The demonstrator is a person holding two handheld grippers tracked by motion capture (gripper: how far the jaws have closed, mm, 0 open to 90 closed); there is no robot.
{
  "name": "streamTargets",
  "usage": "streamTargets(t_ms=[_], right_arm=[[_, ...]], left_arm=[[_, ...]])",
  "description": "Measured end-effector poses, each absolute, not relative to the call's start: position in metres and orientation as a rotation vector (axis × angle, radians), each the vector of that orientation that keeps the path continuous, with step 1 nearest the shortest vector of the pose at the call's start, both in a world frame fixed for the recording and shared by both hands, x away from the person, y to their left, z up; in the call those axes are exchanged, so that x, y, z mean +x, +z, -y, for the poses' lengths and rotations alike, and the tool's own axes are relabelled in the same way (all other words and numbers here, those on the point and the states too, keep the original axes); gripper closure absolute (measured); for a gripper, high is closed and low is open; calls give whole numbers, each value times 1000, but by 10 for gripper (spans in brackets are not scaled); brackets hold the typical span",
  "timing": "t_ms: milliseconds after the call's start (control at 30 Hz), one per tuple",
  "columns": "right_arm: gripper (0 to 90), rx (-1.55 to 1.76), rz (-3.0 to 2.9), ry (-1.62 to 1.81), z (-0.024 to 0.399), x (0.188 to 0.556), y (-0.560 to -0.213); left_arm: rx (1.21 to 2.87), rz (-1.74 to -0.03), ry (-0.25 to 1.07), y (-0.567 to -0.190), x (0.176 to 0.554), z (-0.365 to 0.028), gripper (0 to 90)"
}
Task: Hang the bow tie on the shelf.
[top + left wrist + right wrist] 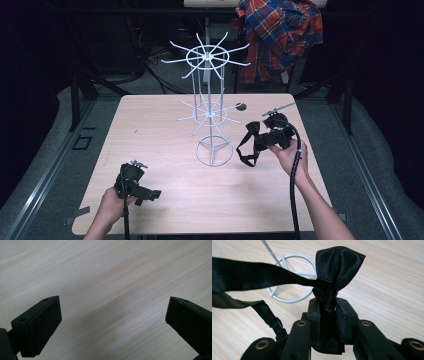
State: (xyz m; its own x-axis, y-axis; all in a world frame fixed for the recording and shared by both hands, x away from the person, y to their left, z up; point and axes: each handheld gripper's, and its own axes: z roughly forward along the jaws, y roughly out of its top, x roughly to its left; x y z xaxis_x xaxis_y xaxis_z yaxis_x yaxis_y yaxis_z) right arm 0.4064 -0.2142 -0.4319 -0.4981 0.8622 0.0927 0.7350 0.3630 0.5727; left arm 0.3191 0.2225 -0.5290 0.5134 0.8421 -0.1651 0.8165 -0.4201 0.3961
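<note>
Right claw [327,315] clenched on the black bow tie [338,265] beside the wire rack [210,105]; left claw [112,322] released.

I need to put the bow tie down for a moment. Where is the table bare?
Bare: the table's left half, from the rack to the left gripper, and the near strip between both hands. Crowded: around the rack's base and the right gripper.

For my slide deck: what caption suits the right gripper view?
Right hand-held gripper clamps a black satin bow tie, its strap trailing toward the white wire rack's ring base.
</note>
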Motion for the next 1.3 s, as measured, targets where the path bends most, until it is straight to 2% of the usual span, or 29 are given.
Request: streamTargets(t_ms=[933, 1300], right_arm=[[742, 1426, -2388, 891, 193, 432, -413], [741, 1440, -2423, 897, 182, 442, -426]], left_arm=[[2331, -1364, 80, -529, 318, -223, 5], [2329, -1368, 82, -529, 318, -224, 6]])
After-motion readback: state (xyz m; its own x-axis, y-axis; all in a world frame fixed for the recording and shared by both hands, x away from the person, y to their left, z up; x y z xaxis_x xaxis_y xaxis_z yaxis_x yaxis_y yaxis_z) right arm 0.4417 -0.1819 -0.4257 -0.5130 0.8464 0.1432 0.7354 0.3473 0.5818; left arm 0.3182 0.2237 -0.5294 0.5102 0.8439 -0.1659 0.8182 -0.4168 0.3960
